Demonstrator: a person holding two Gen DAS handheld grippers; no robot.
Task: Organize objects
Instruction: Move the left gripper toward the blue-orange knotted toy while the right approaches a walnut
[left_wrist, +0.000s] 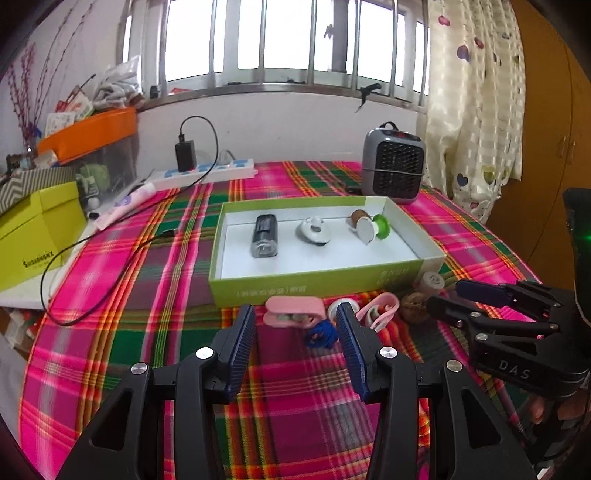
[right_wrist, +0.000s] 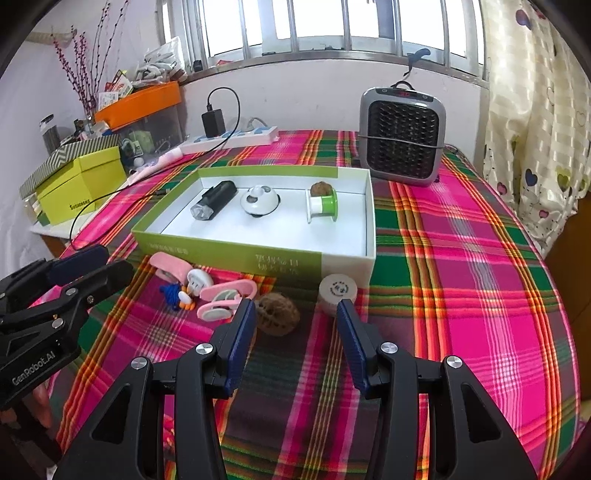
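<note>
Green box (right_wrist: 229, 254), toys in front, tools (left_wrist: 297, 321) hovering

The right gripper (left_wrist: 448, 295), seen from the left wrist view, carries the white letters "DAS" on its black body. The left gripper (right_wrist: 99, 264), seen from the right wrist view, carries "GenRobot.AI" in white along its black body. The yellow-green box (left_wrist: 35, 236) at the left has a dark printed brand line on its side, and the green tray (right_wrist: 236, 254) has pale printed characters on its front wall; both are too small to read.
</note>
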